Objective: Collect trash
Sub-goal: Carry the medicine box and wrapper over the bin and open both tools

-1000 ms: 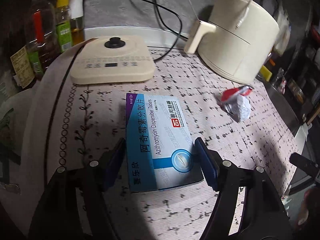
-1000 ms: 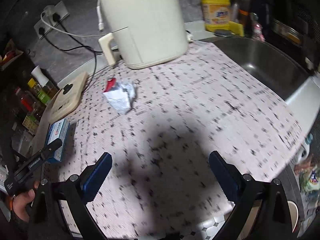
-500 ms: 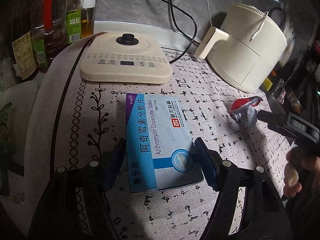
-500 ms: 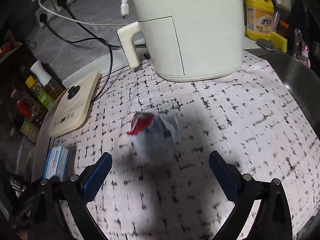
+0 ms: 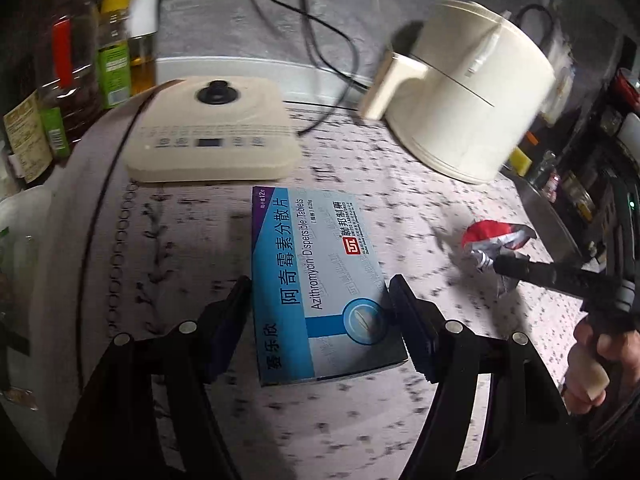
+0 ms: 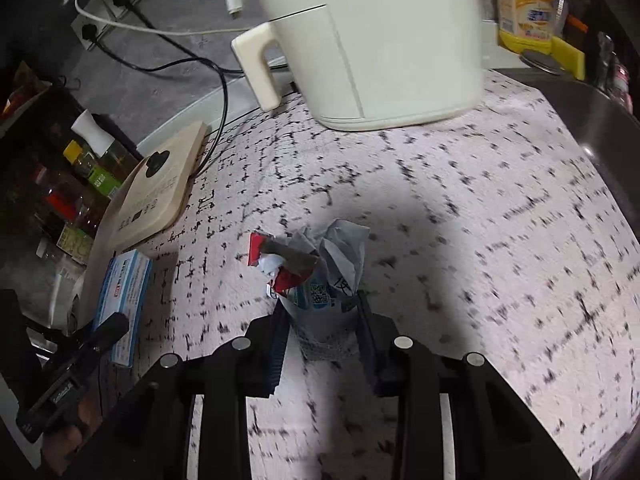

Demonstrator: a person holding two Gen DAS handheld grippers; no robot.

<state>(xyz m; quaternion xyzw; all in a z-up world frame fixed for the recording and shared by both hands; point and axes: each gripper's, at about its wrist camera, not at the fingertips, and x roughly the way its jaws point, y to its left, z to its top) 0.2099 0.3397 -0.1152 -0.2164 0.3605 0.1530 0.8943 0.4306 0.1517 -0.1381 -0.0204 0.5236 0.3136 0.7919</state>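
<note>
On the patterned surface (image 6: pixel 460 200), right gripper (image 6: pixel 322 338) has come across to the crumpled wrapper (image 6: pixel 316 268) — fingers now closing, wrapper between them, first pickup nearly secured. Left gripper (image 5: pixel 320 320) fingers are clamping the medicine box (image 5: pixel 320 276).

A pale patterned countertop mat (image 6: pixel 460 208) carried everything. The cream air fryer (image 6: pixel 384 40) stood at its back; left of the fryer lay a flat cooker base (image 5: pixel 212 136), nearer a medicine box (image 5: pixel 320 280) (blue-white) and crumpled wrapper (image 6: pixel 320 272).
</note>
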